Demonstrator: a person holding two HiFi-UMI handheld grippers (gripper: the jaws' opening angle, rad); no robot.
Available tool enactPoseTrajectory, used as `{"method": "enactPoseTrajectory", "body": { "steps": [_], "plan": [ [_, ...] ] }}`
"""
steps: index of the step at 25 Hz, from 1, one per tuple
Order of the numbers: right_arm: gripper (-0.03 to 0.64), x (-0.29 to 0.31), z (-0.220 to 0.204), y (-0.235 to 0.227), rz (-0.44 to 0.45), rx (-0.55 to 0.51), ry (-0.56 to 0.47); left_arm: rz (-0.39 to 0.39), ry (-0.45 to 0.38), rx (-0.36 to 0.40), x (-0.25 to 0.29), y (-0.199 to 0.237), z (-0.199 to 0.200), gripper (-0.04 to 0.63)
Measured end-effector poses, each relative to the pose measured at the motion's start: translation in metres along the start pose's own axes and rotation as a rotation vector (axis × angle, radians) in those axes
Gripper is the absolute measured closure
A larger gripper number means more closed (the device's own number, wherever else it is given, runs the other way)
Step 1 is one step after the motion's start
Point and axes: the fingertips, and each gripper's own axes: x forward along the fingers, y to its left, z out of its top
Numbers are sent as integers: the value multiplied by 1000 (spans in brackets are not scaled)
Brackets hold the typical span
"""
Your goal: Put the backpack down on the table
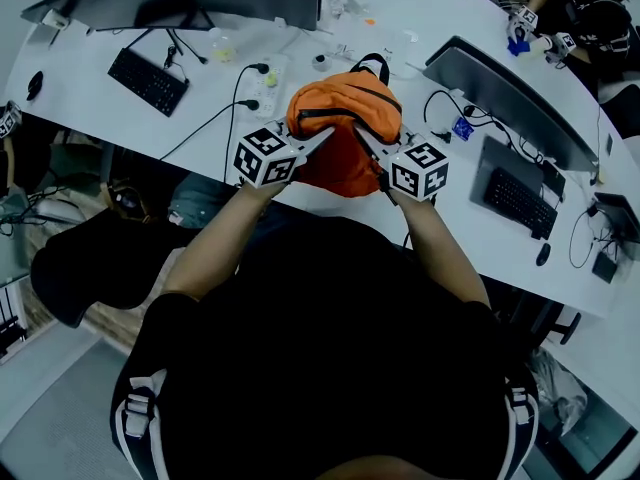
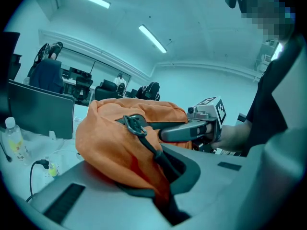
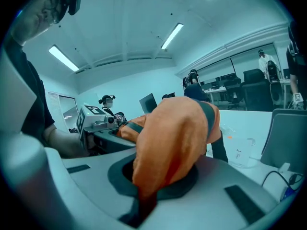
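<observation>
Orange fabric of one backpack [image 1: 345, 118] is pinched by two claws: the left claw [image 1: 322, 138] is clamped tight on a fold at its left side, and the right claw [image 1: 364, 138] is clamped on a fold at its right side. The backpack is held between them over the near edge of the white table [image 1: 90, 118]; whether its bottom rests there cannot be told. One dark strap [image 2: 158, 152] is seen running across the fabric. Two keyboards are counted on the table, one keyboard [image 1: 150, 80] at the left and the other keyboard [image 1: 518, 201] at the right.
</observation>
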Motion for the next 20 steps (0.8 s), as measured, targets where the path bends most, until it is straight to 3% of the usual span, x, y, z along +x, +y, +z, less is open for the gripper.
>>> {"method": "enactPoseTrajectory", "body": {
  "steps": [20],
  "plan": [
    [586,48,-39,-26,-37,36,94,-29,90,-71,13,45,-42,569]
  ]
}}
